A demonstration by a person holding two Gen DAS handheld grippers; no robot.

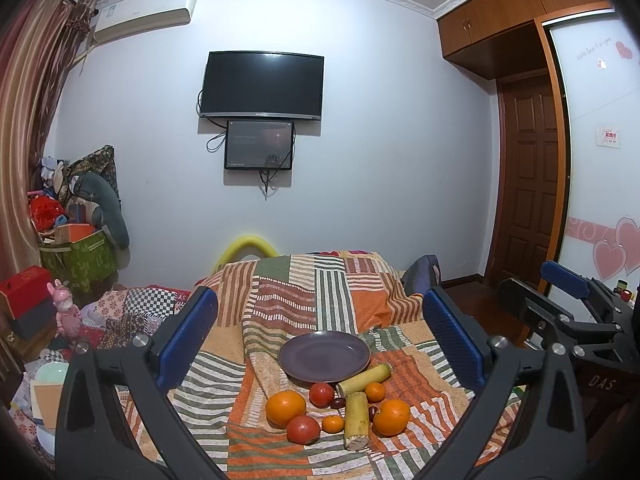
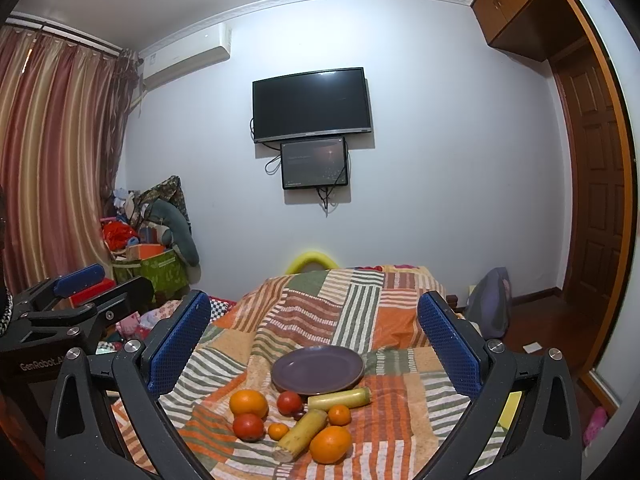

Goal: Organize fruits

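Right wrist view: right gripper (image 2: 314, 344) fingers wide apart, empty; fruits (image 2: 292, 424) ahead between fingers, touching plate (image 2: 318, 370). Left gripper (image 1: 320, 340) likewise spread. Suggest taking nearest orange (image 2: 330, 444), squeezing gently.

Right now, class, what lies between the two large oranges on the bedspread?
In the left wrist view, a small orange and a yellowish cane piece lie between the left and right large orange.

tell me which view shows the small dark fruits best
The left wrist view: two small dark fruits show beside the sugarcane pieces. In the right wrist view only one peeks out beside the tomato.
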